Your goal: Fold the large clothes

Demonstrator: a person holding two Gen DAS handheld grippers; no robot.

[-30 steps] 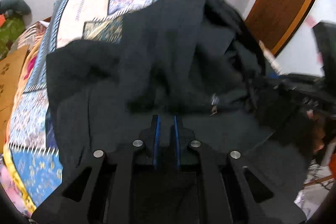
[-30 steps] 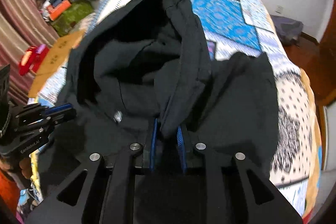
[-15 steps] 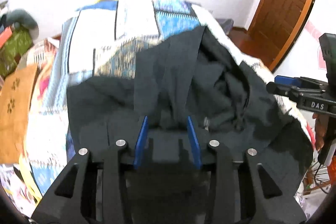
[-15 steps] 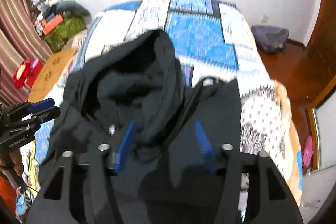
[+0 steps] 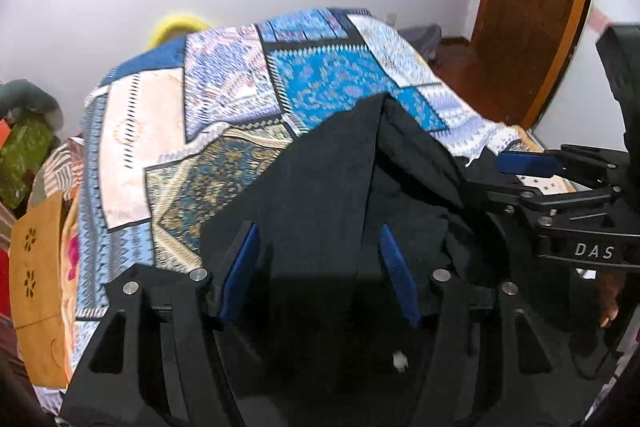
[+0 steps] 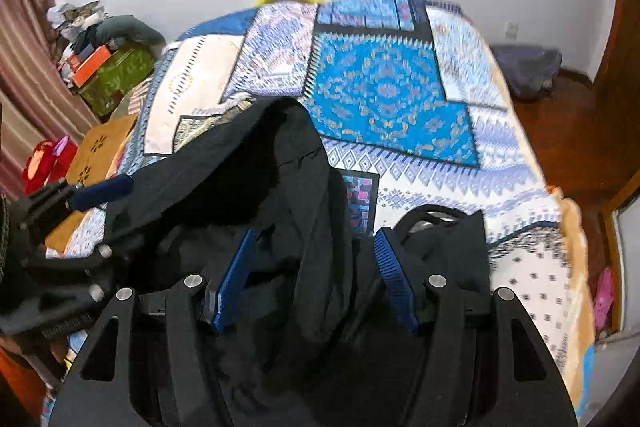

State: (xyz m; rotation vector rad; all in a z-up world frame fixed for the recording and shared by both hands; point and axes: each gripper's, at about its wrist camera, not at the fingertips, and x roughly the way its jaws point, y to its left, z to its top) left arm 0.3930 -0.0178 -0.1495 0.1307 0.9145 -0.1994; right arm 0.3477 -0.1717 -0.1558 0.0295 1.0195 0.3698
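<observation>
A large black hooded garment [image 5: 320,163] lies crumpled on the near end of a bed with a blue patchwork quilt [image 5: 320,83]. My left gripper [image 5: 317,231] hovers over its left half. Its jaws are opening; black cloth shows in the gap below, and the blue pads do not press on it. In the right wrist view the garment [image 6: 240,163] shows its hood fold running between the spread fingers of my right gripper [image 6: 316,233], which is open and holds nothing. Each gripper appears at the edge of the other's view.
A brown wooden door [image 5: 532,7] stands at the right. A cardboard box [image 5: 36,267], a green box [image 6: 116,75] and red items [image 6: 48,159] crowd the floor left of the bed. A dark bag [image 6: 528,67] lies on the floor at the far right.
Both grippers went from shut on the black cloth to open and let it go. Both drew back and up, so more of the quilt and wall shows beyond the garment.
</observation>
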